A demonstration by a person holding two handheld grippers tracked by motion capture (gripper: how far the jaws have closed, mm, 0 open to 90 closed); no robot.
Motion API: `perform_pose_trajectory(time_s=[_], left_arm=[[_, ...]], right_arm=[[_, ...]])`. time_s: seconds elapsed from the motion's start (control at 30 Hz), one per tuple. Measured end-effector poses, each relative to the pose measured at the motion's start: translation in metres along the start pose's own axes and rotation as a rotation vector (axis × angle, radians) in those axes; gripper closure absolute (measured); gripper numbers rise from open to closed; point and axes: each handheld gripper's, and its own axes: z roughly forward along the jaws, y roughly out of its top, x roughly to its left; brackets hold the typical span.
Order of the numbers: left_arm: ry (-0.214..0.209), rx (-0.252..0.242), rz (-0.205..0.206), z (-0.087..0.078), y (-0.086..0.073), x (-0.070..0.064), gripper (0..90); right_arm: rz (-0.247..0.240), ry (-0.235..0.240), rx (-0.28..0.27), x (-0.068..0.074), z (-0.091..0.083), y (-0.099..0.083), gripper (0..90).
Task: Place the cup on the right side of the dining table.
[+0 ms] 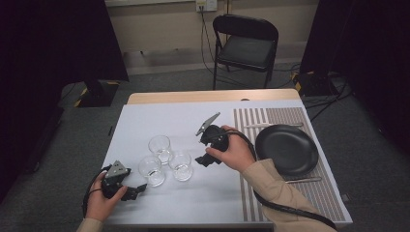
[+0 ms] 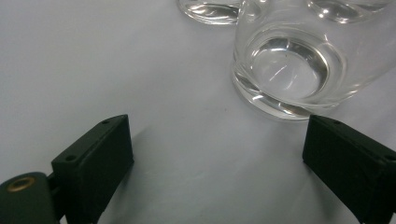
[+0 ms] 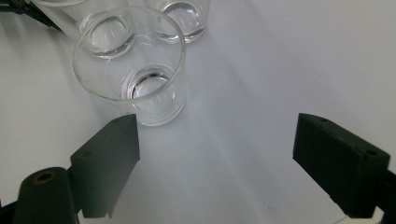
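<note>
Three clear empty glasses stand close together on the white table cover: a back one (image 1: 160, 147), a front-left one (image 1: 151, 170) and a front-right one (image 1: 181, 165). My left gripper (image 1: 139, 190) rests low at the front left, just short of the front-left glass (image 2: 289, 70). It is open (image 2: 217, 135) with nothing between its jaws. My right gripper (image 1: 202, 161) sits just right of the front-right glass (image 3: 135, 74). It is open (image 3: 215, 126) too, and that glass stands near its left jaw, outside the gap. Behind it are the other two glasses (image 3: 102, 32) (image 3: 184, 14).
A black plate (image 1: 286, 149) lies on a striped placemat (image 1: 251, 193) at the right, with a utensil (image 1: 270, 125) behind it and a knife (image 1: 303, 180) in front. A folding chair (image 1: 246, 43) stands beyond the table. The white cover (image 1: 159, 121) spreads behind the glasses.
</note>
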Motion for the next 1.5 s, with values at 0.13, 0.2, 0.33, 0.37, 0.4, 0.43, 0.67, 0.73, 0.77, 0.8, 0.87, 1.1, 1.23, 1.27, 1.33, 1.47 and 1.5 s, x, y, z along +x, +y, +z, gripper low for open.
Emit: perform_pose_trajectory(time_s=[0.13,0.2,0.33,0.37,0.4,0.43,0.67,0.73,0.77,0.8,0.87,1.1,1.23,1.27,1.33,1.47,1.5], left_arm=[[-0.001,0.001,0.004,0.000,0.000,0.000,7.6],[-0.002,0.001,0.004,0.000,0.000,0.000,7.5],[-0.002,0.001,0.005,0.000,0.000,0.000,7.4],[-0.002,0.001,0.004,0.000,0.000,0.000,7.5],[-0.002,0.000,0.003,0.000,0.000,0.000,7.4],[-0.002,0.001,0.005,0.000,0.000,0.000,7.4],[-0.002,0.001,0.004,0.000,0.000,0.000,7.4],[-0.003,0.001,0.004,0.000,0.000,0.000,7.4],[-0.003,0.001,0.004,0.000,0.000,0.000,7.4],[-0.003,0.002,0.004,0.000,0.000,0.000,7.3],[-0.004,0.002,0.004,0.000,0.000,0.000,7.2],[-0.004,0.002,0.004,0.000,0.000,0.000,7.2],[-0.004,0.002,0.004,0.000,0.000,0.000,7.2],[-0.004,0.002,0.004,0.000,0.000,0.000,7.2],[-0.004,0.002,0.004,0.000,0.000,0.000,7.2],[-0.005,0.002,0.004,0.000,0.000,0.000,7.1],[-0.004,0.002,0.004,0.000,0.000,0.000,7.1]], right_arm=[[-0.002,0.004,0.004,0.002,0.002,0.003,13.7],[-0.007,0.006,-0.001,0.003,0.003,0.006,13.6],[-0.007,0.009,-0.001,0.004,0.004,0.008,13.6],[-0.006,0.009,-0.002,0.004,0.004,0.009,13.7],[-0.010,0.011,-0.004,0.004,0.004,0.010,13.6],[-0.009,0.011,-0.006,0.004,0.004,0.011,13.7],[-0.001,0.013,-0.021,0.006,0.006,0.017,13.6],[-0.002,0.014,-0.028,0.005,0.007,0.018,13.6],[0.002,0.011,-0.024,0.005,0.007,0.018,13.6],[0.003,0.008,-0.022,0.005,0.007,0.019,13.6],[0.009,0.007,-0.025,0.005,0.008,0.020,13.6],[0.003,0.004,-0.015,0.005,0.012,0.020,13.6],[0.008,0.007,-0.019,0.005,0.015,0.020,13.6],[0.009,0.011,-0.022,0.005,0.016,0.020,13.6],[0.007,0.007,-0.020,0.005,0.017,0.021,13.6],[0.016,0.005,-0.025,0.006,0.021,0.021,13.6],[0.014,0.005,-0.023,0.006,0.022,0.021,13.6]])
